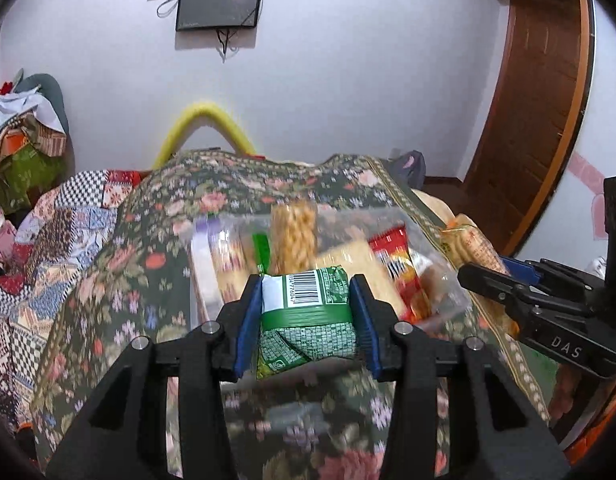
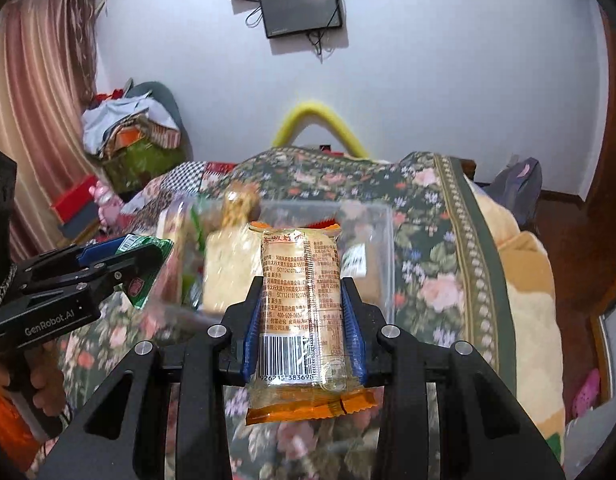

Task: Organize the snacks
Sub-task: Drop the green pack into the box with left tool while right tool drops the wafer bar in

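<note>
My left gripper (image 1: 307,292) is shut on a green snack packet (image 1: 308,320) with a barcode, held above the floral bedspread. My right gripper (image 2: 302,292) is shut on a clear cracker pack with orange ends (image 2: 302,312), also lifted off the bed. Beyond both lies a clear plastic box (image 1: 444,280) holding several snacks: a long golden twist pack (image 1: 294,236), pale cracker packs and a red packet (image 1: 392,252). In the right wrist view the same box (image 2: 382,248) sits just ahead, and the left gripper (image 2: 148,258) with its green packet shows at the left. The right gripper (image 1: 468,274) appears at the right of the left wrist view.
The floral bedspread (image 1: 108,300) covers the bed, with a patchwork quilt (image 1: 40,248) at left. A heap of clothes and boxes (image 2: 136,132) sits by the curtain. A yellow foam arch (image 2: 320,120) stands against the wall, and a wooden door (image 1: 544,100) is at right.
</note>
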### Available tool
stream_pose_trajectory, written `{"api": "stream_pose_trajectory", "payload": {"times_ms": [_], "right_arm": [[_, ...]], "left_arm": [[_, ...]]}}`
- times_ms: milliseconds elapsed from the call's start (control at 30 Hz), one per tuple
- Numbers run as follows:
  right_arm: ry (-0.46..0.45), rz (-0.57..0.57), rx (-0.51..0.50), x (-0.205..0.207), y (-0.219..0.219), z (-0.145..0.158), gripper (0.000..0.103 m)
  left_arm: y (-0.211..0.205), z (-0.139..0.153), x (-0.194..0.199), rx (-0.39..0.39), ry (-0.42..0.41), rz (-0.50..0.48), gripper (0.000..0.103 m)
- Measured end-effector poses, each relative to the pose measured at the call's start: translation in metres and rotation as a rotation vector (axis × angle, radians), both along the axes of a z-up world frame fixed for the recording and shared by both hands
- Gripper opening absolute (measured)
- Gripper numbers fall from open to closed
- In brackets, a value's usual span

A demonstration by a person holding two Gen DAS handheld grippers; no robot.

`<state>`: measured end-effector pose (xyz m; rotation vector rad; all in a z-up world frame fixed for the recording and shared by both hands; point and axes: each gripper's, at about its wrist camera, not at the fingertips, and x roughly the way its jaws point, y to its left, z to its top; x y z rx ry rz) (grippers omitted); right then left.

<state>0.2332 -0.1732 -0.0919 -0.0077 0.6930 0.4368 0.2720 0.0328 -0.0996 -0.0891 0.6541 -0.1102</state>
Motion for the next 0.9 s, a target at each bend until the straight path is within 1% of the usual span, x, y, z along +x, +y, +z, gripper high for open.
{"api": "stream_pose_trajectory", "payload": {"times_ms": [67,233,367,467,567,633,700,800,900], "right_arm": [[-0.008,-0.017,0.004,0.008,0.001,0.002,0.033],[0.003,-0.066,0.010,0.033,0.000,0.000,0.033],[0.048,-0.086,0.022,0.046,-0.002,-0.010,0.033],[0.084,-0.082,0.024,0.050,-0.001,-0.018,0.035],[0.081,-0.081,0.013,0.046,-0.001,-0.020,0.035],[0.077,-0.080,0.003,0.043,0.000,-0.019,0.040],[0.075,-0.080,0.003,0.042,-0.001,-0.016,0.049],[0.054,-0.084,0.007,0.037,-0.004,-0.008,0.054],[0.033,-0.077,0.010,0.031,-0.007,0.002,0.054]], "left_arm": [[0.000,0.002,0.010,0.018,-0.010,0.019,0.043],[0.006,-0.002,0.027,0.015,-0.027,0.048,0.044],[0.013,-0.015,0.039,-0.012,0.005,0.063,0.044],[0.014,-0.022,0.042,-0.024,0.028,0.066,0.045],[0.015,-0.025,0.044,-0.050,0.048,0.062,0.046],[0.015,-0.024,0.044,-0.052,0.054,0.061,0.046],[0.015,-0.022,0.043,-0.051,0.061,0.061,0.046],[0.017,-0.018,0.037,-0.056,0.055,0.057,0.046],[0.020,-0.008,0.030,-0.065,0.038,0.057,0.046]]}}
